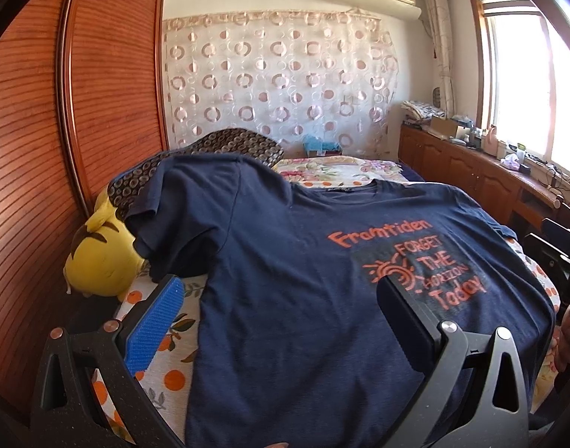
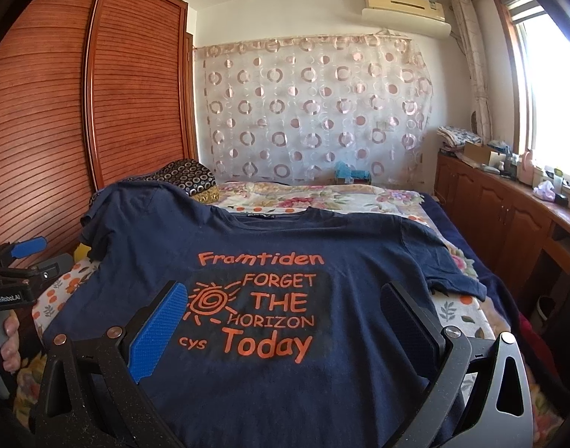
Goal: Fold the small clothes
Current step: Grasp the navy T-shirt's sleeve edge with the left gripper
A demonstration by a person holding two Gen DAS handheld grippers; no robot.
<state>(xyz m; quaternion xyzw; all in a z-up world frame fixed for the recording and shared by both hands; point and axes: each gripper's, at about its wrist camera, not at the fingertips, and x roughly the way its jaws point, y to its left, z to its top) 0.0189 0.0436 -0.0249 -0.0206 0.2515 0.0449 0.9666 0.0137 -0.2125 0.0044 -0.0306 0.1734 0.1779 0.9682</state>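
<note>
The navy T-shirt (image 2: pixel 270 257) is laid flat on the bed (image 2: pixel 359 192), seemingly unfolded. Both the left hand-held gripper (image 1: pixel 281 298) and the right hand-held gripper (image 2: pixel 285 306) are held wide open, empty, above the shirt. A sleeve edge should be pinched next.

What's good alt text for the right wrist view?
A navy T-shirt printed "Framtiden Forget the Horizon Today" lies spread face up on a floral bedspread, framed by the open right hand-held gripper. A wooden wardrobe stands left.
</note>
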